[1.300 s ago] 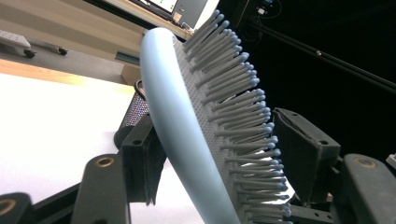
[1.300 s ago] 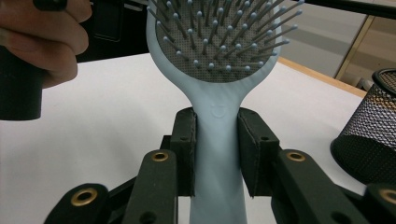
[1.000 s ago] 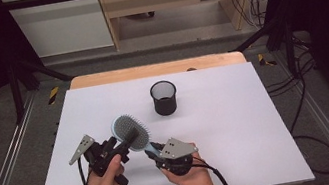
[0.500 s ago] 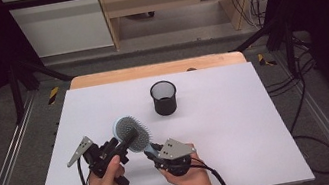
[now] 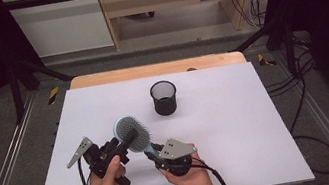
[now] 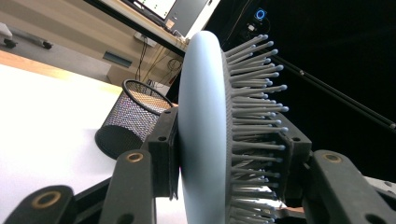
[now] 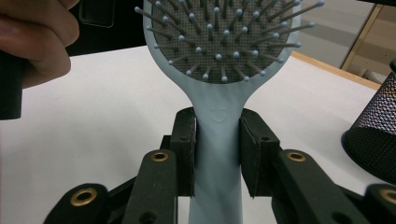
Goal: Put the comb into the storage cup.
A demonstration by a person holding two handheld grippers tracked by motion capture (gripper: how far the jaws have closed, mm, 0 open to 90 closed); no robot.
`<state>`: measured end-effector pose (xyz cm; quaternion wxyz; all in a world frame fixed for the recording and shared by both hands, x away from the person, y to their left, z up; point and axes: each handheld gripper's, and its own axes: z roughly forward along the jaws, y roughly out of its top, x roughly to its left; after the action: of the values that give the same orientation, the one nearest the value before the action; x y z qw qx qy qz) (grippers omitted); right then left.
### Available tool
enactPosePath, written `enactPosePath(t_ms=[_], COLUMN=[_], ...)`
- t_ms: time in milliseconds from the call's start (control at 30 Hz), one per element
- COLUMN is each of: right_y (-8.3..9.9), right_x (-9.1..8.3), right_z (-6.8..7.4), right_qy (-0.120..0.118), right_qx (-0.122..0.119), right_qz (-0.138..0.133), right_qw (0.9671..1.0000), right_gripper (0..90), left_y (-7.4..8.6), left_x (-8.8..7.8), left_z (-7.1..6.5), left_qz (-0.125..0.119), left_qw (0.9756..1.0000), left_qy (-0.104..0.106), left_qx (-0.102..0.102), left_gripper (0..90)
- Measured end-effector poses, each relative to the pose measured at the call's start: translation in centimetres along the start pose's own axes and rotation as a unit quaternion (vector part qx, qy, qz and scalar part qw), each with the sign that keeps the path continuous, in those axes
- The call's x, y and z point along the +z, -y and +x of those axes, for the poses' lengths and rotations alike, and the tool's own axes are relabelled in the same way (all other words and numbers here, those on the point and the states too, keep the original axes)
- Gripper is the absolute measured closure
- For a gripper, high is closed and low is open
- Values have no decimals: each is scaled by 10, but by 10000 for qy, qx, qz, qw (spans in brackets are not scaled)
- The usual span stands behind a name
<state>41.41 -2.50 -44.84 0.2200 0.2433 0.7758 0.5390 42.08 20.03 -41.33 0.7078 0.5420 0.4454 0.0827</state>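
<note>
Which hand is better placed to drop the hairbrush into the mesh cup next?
Probably the right. The right gripper clamps the hairbrush by its handle, while the left gripper has just closed on the head, across back and bristles. The mesh cup stands farther out, nearer the right hand's side.

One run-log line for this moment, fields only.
left gripper: shut on light blue paddle hairbrush head | right gripper: shut on handle | black mesh cup: apart

The hairbrush (image 7: pixel 218 126) looks like smooth, matt pale-blue plastic with a finely dotted grey cushion, the pen cup (image 5: pixel 164 98) is black wire mesh, and the table (image 5: pixel 239 125) is matt white.
</note>
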Motion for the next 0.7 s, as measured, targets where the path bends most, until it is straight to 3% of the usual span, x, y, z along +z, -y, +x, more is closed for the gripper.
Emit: enactPosePath(t_ms=[133,367,700], right_y=[0,0,0], right_x=[1,3,4], right_z=[-1,-1,-5], right_qy=[-57,-5,28], right_qx=[66,202,430], right_qz=[-4,-31,55], right_qw=[10000,9998,9991], right_gripper=[670,458,285], left_y=[0,-1,-7], left_x=[0,-2,-8], left_z=[0,1,8], left_qz=[-21,-81,-281], left_qw=[10000,10000,9995], left_qy=[9,-6,-129], left_qx=[23,35,8], left_gripper=[522,522,521])
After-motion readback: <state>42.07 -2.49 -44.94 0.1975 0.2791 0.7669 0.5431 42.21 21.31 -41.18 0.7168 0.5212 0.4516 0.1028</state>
